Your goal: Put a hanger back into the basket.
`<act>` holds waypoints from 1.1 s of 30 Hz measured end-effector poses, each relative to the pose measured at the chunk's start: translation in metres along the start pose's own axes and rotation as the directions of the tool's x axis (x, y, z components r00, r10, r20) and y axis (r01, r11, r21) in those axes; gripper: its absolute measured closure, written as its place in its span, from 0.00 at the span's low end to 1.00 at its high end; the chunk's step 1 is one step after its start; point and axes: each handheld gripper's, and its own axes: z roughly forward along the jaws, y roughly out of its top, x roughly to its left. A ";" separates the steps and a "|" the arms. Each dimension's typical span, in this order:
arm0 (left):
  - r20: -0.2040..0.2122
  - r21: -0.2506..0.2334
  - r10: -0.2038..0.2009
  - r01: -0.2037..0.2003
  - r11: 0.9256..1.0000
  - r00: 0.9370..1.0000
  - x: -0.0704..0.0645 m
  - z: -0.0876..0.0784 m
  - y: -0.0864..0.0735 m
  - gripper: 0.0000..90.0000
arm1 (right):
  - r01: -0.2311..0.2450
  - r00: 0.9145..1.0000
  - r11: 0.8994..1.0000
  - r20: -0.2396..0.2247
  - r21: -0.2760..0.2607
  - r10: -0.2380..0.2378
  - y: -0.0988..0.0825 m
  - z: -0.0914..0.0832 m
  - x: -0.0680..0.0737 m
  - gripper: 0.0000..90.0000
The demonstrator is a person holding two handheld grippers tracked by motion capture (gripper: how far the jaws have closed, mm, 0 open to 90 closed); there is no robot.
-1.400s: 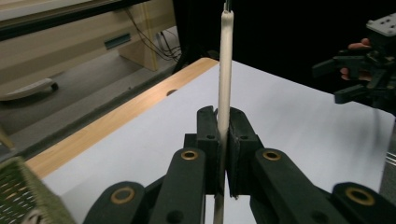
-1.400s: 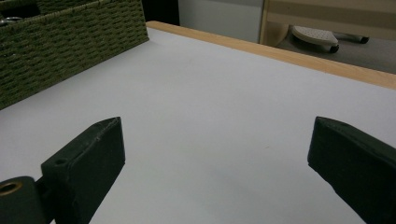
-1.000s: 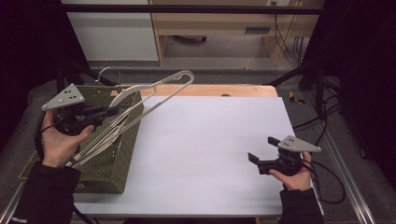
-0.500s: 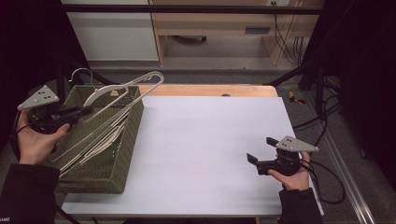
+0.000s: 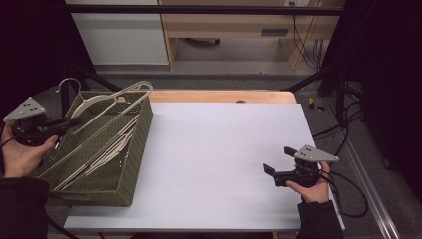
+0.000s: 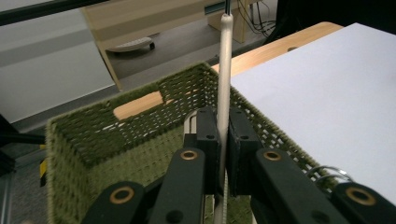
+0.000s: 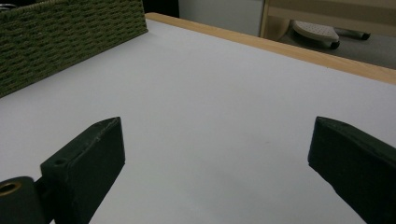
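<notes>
Here, the left tool (image 5: 69, 122) is clamped on a pale wooden hanger (image 5: 107, 102), its jaws pressed together on the hanger's bar; in the left gripper view the bar (image 6: 224, 79) runs up between the two black jaws and beyond them; the person's left hand (image 5: 22, 152) carries this tool at the left edge of the high view, above the near-left part of a green woven basket (image 5: 134, 154); the held hanger slants across the top of the basket, from the tool toward the far right corner, its metal hook (image 5: 67, 84) curling up beyond the basket's far-left rim; more pale hangers (image 5: 107, 152) lie lower inside the basket, angled along its length; the basket sits on the left end of the white surface (image 5: 219, 149), partly overhanging its left side; the right tool (image 5: 278, 163) rests low over the near-right part of the surface, held in the right hand (image 5: 311, 186), well apart from the basket; its jaws stand wide apart with nothing between them, as the right gripper view shows, with bare white surface (image 7: 219, 121) in the gap and the basket's wall (image 7: 60, 37) at upper left.
</notes>
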 end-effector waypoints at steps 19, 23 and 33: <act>-0.083 0.110 0.054 -0.045 0.993 0.995 0.008 0.022 -0.040 0.94 | -0.001 1.000 1.000 -0.007 0.010 0.001 -0.001 0.002 0.001 0.05; -0.093 0.114 0.044 -0.034 0.993 0.995 0.009 0.030 -0.053 0.94 | 0.000 1.000 1.000 -0.005 0.011 0.000 -0.001 0.002 0.002 0.05; -0.097 0.114 0.045 -0.033 0.993 0.994 0.013 0.044 -0.080 0.94 | 0.003 1.000 1.000 -0.007 0.017 -0.003 -0.001 0.003 0.002 0.06</act>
